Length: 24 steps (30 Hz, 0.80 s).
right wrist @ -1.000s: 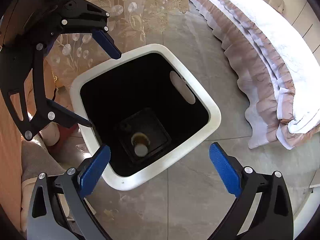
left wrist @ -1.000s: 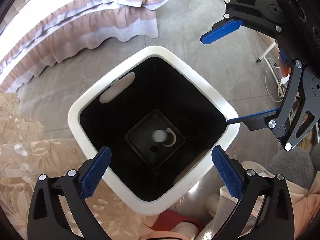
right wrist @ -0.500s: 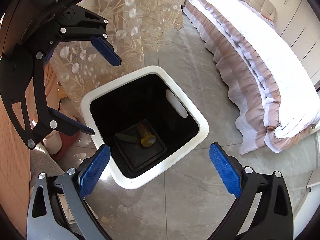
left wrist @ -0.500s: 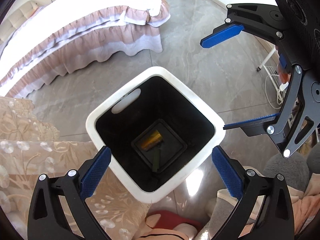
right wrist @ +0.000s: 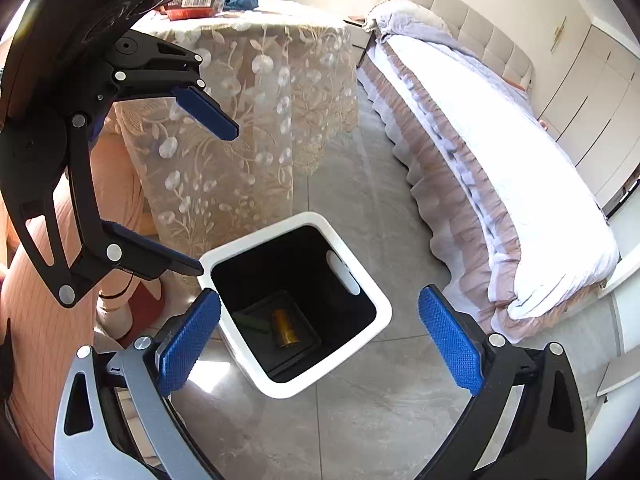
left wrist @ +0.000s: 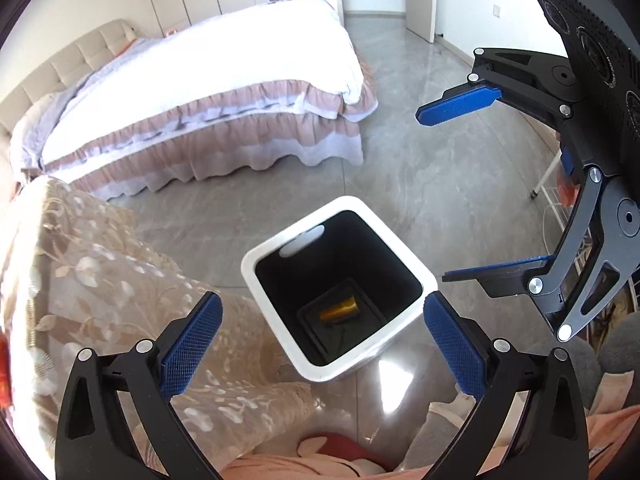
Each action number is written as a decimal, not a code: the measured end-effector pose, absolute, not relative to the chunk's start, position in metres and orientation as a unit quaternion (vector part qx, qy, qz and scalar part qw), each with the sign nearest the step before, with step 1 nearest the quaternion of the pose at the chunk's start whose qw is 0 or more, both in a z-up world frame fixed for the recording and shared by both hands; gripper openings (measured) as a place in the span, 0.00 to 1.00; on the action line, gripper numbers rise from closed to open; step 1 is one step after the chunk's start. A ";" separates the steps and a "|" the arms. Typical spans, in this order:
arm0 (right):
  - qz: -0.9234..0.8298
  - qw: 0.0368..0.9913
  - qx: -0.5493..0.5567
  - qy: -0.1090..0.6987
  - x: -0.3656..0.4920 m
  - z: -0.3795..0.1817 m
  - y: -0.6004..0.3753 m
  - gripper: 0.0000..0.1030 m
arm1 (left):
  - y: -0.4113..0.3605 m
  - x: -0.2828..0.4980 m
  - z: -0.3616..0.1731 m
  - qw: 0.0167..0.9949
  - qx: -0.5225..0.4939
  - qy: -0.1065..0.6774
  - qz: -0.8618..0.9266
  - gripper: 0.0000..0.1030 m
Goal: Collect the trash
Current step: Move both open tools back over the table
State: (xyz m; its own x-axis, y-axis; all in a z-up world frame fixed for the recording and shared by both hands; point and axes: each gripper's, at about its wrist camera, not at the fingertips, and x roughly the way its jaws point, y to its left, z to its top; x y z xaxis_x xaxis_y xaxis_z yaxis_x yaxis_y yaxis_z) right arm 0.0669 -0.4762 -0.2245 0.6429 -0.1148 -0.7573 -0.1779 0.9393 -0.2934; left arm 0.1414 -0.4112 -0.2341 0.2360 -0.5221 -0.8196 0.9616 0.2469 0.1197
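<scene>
A bed (left wrist: 200, 92) is seen beyond a desk (right wrist: 248, 120) draped in lace cloth. A white bin (left wrist: 338, 300) stands on the floor beside the desk. Above it, the left gripper (left wrist: 324, 344) and right gripper (right wrist: 320, 344) are held wide apart, empty. An amber bottle (right wrist: 285, 328) lies at the bin's bottom.

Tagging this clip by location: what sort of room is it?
A home bedroom: a made bed with white cover and pink ruffled skirt, pale built-in wardrobe doors, and a white square trash bin on grey floor tiles.
</scene>
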 end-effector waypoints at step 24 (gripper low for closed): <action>0.051 0.959 -0.114 0.254 0.114 -0.118 -0.348 0.96 | -0.222 0.161 -0.110 0.932 0.179 0.215 -0.232 0.96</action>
State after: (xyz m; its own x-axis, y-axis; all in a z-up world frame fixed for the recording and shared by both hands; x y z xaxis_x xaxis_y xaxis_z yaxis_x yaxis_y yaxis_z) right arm 0.1143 -0.3475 -0.1181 0.8661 0.0409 -0.4981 -0.1561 0.9689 -0.1920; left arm 0.1612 -0.2223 -0.1097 0.8003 -0.3546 -0.4835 0.5088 0.8282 0.2348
